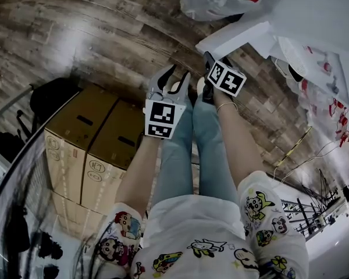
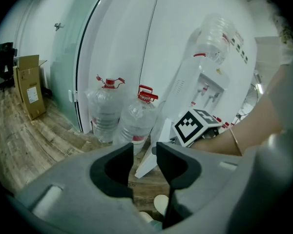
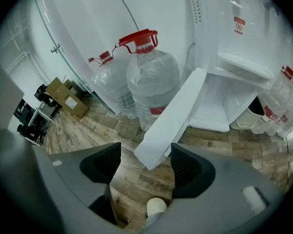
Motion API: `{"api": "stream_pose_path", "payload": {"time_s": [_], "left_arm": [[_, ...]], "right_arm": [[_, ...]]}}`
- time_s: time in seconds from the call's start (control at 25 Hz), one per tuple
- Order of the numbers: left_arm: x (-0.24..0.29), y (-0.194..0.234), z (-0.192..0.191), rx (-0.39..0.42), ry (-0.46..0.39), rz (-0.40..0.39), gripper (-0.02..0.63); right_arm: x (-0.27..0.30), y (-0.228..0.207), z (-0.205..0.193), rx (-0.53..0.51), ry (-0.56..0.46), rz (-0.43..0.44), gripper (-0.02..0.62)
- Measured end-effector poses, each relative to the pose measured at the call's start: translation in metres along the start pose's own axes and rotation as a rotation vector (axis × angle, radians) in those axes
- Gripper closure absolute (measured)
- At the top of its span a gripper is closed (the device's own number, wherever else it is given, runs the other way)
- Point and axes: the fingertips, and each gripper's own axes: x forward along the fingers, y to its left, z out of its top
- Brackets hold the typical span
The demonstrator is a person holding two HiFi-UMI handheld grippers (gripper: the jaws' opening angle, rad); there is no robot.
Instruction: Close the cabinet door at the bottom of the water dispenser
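The white water dispenser (image 2: 205, 77) stands against the wall, and its bottom cabinet door (image 3: 173, 121) is swung open, showing the white compartment (image 3: 229, 99) behind it. In the head view the door (image 1: 235, 36) juts out toward me. My right gripper (image 3: 145, 167) is open wide just in front of the door's lower free corner, which shows in the gap between the jaws; I cannot tell if it touches. My left gripper (image 2: 144, 162) hangs beside it with a narrow gap between its jaws and nothing in them. Both grippers (image 1: 173, 80) (image 1: 208, 68) point down over my legs.
Two large water bottles with red caps (image 3: 154, 82) (image 2: 106, 111) stand on the wooden floor left of the dispenser, close to the open door. Cardboard boxes (image 1: 87, 138) sit at my left. More bottles (image 3: 278, 106) stand right of the dispenser. A glass partition (image 2: 83, 57) runs behind.
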Motion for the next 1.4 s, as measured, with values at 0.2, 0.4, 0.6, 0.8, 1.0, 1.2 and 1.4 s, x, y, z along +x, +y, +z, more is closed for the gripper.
{"api": "stream_pose_path", "payload": {"time_s": [0.2, 0.4, 0.6, 0.8, 1.0, 1.2, 1.4], "left_arm": [[0.005, 0.011, -0.002, -0.014, 0.000, 0.007, 0.465], [0.007, 0.015, 0.004, -0.010, -0.007, 0.004, 0.464], [0.011, 0.014, 0.007, 0.000, -0.007, -0.005, 0.465], [0.021, 0.003, 0.004, 0.011, -0.001, -0.021, 0.464], [0.026, -0.016, -0.004, 0.028, 0.006, -0.030, 0.464], [0.030, -0.042, -0.010, 0.027, 0.009, -0.020, 0.465], [0.033, -0.072, -0.027, -0.006, 0.011, 0.004, 0.465]], "right_arm": [[0.009, -0.005, -0.002, 0.012, 0.011, -0.055, 0.292], [0.008, -0.014, -0.003, 0.010, 0.042, -0.107, 0.339], [0.001, -0.024, -0.013, -0.026, 0.088, -0.118, 0.347], [-0.009, -0.041, -0.023, -0.079, 0.090, -0.109, 0.353], [-0.016, -0.058, -0.034, -0.146, 0.100, -0.079, 0.354], [-0.029, -0.080, -0.041, -0.221, 0.109, -0.054, 0.359], [-0.045, -0.113, -0.053, -0.293, 0.116, -0.033, 0.375]]}}
